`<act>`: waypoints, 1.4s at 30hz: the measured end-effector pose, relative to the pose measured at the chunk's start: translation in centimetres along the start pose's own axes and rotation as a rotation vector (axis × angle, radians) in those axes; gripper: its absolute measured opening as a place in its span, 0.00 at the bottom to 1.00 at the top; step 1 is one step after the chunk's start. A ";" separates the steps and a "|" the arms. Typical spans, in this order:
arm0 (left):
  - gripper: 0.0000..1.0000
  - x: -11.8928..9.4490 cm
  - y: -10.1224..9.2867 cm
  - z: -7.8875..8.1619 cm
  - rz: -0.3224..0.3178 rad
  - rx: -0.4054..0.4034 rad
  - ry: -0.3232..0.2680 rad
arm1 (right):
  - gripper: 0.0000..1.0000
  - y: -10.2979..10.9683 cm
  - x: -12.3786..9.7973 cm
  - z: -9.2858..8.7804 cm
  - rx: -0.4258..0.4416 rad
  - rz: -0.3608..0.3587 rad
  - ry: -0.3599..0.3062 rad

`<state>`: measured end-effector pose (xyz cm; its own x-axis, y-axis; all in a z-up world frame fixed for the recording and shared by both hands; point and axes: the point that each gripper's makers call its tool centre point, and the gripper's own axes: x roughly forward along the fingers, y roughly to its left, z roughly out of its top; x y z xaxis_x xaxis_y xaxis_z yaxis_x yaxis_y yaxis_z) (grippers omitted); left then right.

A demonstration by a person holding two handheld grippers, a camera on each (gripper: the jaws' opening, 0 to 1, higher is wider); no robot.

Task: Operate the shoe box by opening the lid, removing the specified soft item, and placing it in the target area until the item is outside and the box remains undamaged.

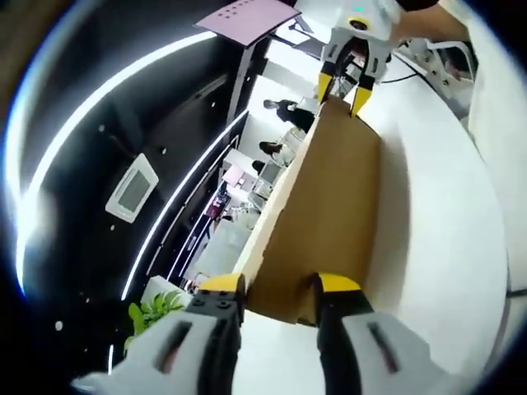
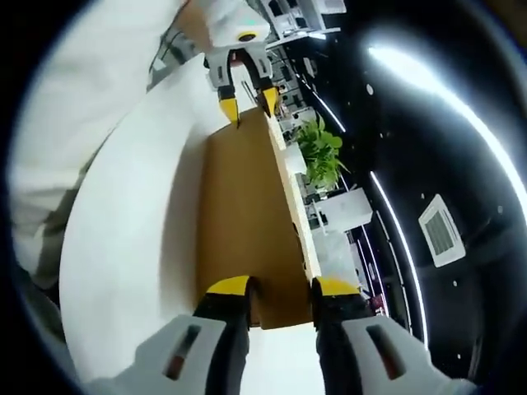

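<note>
A brown cardboard shoe box lid (image 1: 329, 206) stretches lengthwise between my two grippers, over a white surface (image 1: 445, 247). In the left gripper view, my left gripper (image 1: 280, 288) is shut on the lid's near end, with one yellow-tipped jaw on each side. My right gripper (image 1: 350, 92) grips the far end. The right gripper view mirrors this: my right gripper (image 2: 282, 290) clamps the near end of the lid (image 2: 239, 214), and my left gripper (image 2: 247, 105) holds the far end. The box body and the soft item are hidden.
Both views tilt up toward a dark ceiling with light strips and a square vent (image 1: 132, 189) (image 2: 440, 230). A green plant (image 1: 152, 313) (image 2: 321, 152) stands beyond the lid's edge. People (image 1: 284, 107) and office desks sit far behind. A pink panel (image 1: 247, 16) is overhead.
</note>
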<state>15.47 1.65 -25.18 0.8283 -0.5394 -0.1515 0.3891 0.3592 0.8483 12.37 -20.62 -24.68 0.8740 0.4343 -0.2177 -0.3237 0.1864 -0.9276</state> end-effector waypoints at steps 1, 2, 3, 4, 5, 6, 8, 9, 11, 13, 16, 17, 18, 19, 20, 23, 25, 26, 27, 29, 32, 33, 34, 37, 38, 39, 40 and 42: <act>0.34 0.0 0.1 0.0 -0.001 -0.003 0.000 | 0.28 0.0 0.0 0.0 0.002 -0.001 -0.002; 0.34 0.0 0.1 0.0 -0.001 -0.005 -0.001 | 0.28 0.0 0.0 0.0 0.008 -0.003 -0.006; 0.34 -0.1 0.2 0.1 0.000 -0.012 -0.008 | 0.28 0.1 0.0 -0.1 0.010 -0.003 -0.009; 0.34 -0.1 0.2 0.2 -0.002 -0.020 -0.009 | 0.28 0.1 0.0 -0.2 0.010 -0.004 -0.015; 0.34 -0.1 0.1 0.2 -0.003 -0.024 -0.010 | 0.28 0.1 0.0 -0.2 0.012 -0.004 -0.020; 0.34 0.0 0.1 0.1 -0.002 -0.021 -0.009 | 0.28 0.0 0.0 -0.1 0.015 -0.006 -0.022; 0.34 -0.1 0.1 0.2 -0.001 -0.020 -0.010 | 0.28 0.0 0.1 -0.5 0.013 -0.009 -0.021; 0.34 -0.1 0.1 0.2 -0.001 -0.017 -0.010 | 0.28 0.0 0.1 -0.8 0.013 -0.009 -0.021; 0.34 -0.1 0.2 0.3 0.002 -0.018 -0.011 | 0.28 0.0 0.2 -1.1 0.018 -0.010 -0.021; 0.34 0.0 0.0 0.3 -0.001 -0.006 -0.005 | 0.28 0.4 0.3 -1.4 0.032 0.012 -0.024; 0.34 0.0 -0.1 0.3 -0.003 -0.009 -0.005 | 0.26 0.3 0.2 -1.5 0.038 0.007 -0.033; 0.34 0.0 -0.1 0.3 -0.003 -0.013 -0.006 | 0.24 0.3 0.3 -1.4 0.041 0.003 -0.036; 0.34 0.0 -0.1 0.4 -0.004 -0.013 -0.007 | 0.23 0.2 0.3 -1.4 0.048 -0.007 -0.041; 0.34 -0.1 -0.1 0.4 -0.004 -0.018 -0.009 | 0.23 0.1 0.3 -1.3 0.046 -0.010 -0.046; 0.34 -0.1 -0.1 0.4 -0.004 -0.021 -0.010 | 0.23 0.1 0.3 -1.2 0.043 -0.011 -0.047; 0.34 -0.1 -0.1 0.5 -0.006 -0.018 -0.006 | 0.24 0.1 -0.1 0.5 0.055 -0.013 -0.047; 0.34 -0.1 -0.1 0.6 -0.006 -0.017 -0.004 | 0.24 0.4 -0.1 0.6 0.072 -0.009 -0.059; 0.34 -0.1 -0.1 0.6 -0.005 -0.016 -0.004 | 0.23 0.3 -0.1 0.7 0.072 -0.013 -0.064; 0.34 -0.1 -0.1 0.6 -0.003 -0.018 -0.005 | 0.23 0.1 -0.3 0.7 0.065 -0.017 -0.061; 0.33 -0.1 -0.2 0.6 0.003 -0.016 -0.006 | 0.23 0.1 -0.2 0.5 0.060 -0.015 -0.051; 0.33 -0.1 -0.2 0.6 0.005 -0.008 -0.004 | 0.23 0.0 -0.1 0.6 0.065 -0.025 -0.058; 0.33 -0.1 -0.2 0.6 0.006 -0.010 -0.005 | 0.23 -0.1 -0.1 0.6 0.064 -0.033 -0.060; 0.33 -0.1 -0.2 0.6 0.006 -0.014 -0.005 | 0.23 -0.3 -0.1 0.6 0.071 -0.042 -0.062; 0.33 -0.3 0.1 0.7 0.015 -0.015 -0.013 | 0.24 0.0 -0.2 0.5 0.083 -0.029 -0.065; 0.33 -0.3 0.2 0.7 0.018 -0.016 -0.014 | 0.24 -0.1 -0.2 0.6 0.077 -0.031 -0.064; 0.33 -0.3 0.2 0.7 0.020 -0.014 -0.014 | 0.24 0.0 -0.2 0.6 0.077 -0.030 -0.064; 0.33 -0.3 0.1 0.7 0.014 -0.014 -0.013 | 0.24 0.0 -0.1 0.7 0.081 -0.029 -0.066; 0.33 -0.3 0.2 0.7 0.013 -0.012 -0.012 | 0.19 -0.2 0.0 1.2 0.085 -0.036 -0.093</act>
<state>15.02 1.32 -24.57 0.8285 -0.5437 -0.1344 0.3833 0.3754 0.8439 11.98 -19.60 -24.17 0.8496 0.5053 -0.1515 -0.3252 0.2756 -0.9046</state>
